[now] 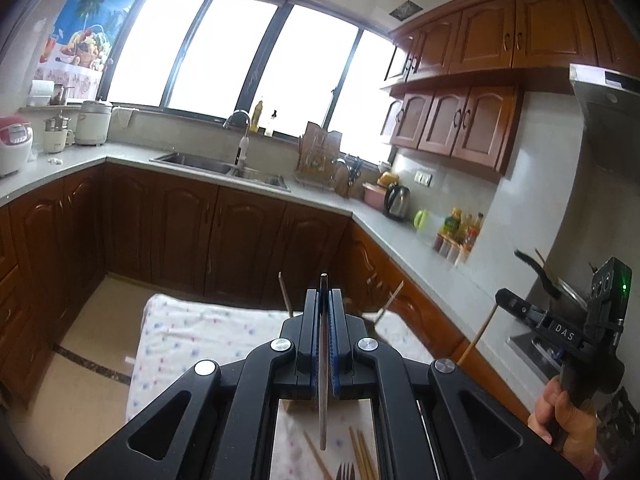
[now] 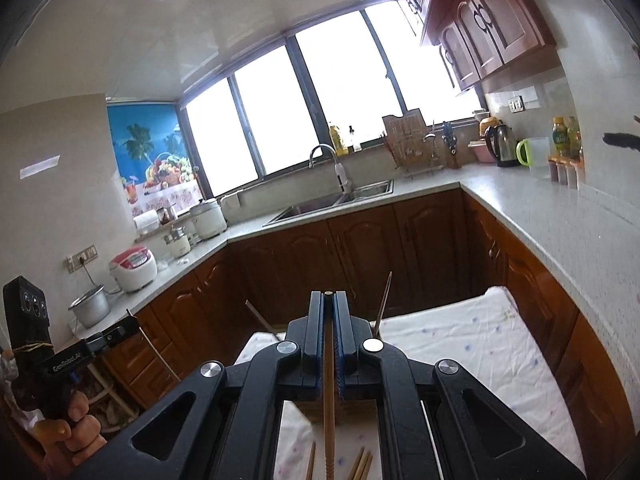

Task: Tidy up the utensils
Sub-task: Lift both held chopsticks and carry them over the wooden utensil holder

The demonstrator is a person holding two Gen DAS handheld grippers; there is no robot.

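Fork cut off below.

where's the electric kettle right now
The electric kettle stands on the right-hand counter past the sink in the left wrist view, between a pink container and a green-handled jug.

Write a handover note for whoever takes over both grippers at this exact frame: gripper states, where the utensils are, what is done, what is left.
Left gripper: fingers shut on a flat metal utensil held edge-on, so I cannot tell which kind.
Right gripper: fingers shut on a wooden chopstick.
Both are lifted above the cloth-covered table.
On the cloth: loose chopsticks and a fork lie near the bottom edge. A wooden holder sits under the grippers, mostly hidden, with sticks poking up.
Done: two items picked up.
Left: place both, likely in the holder, then gather the rest.
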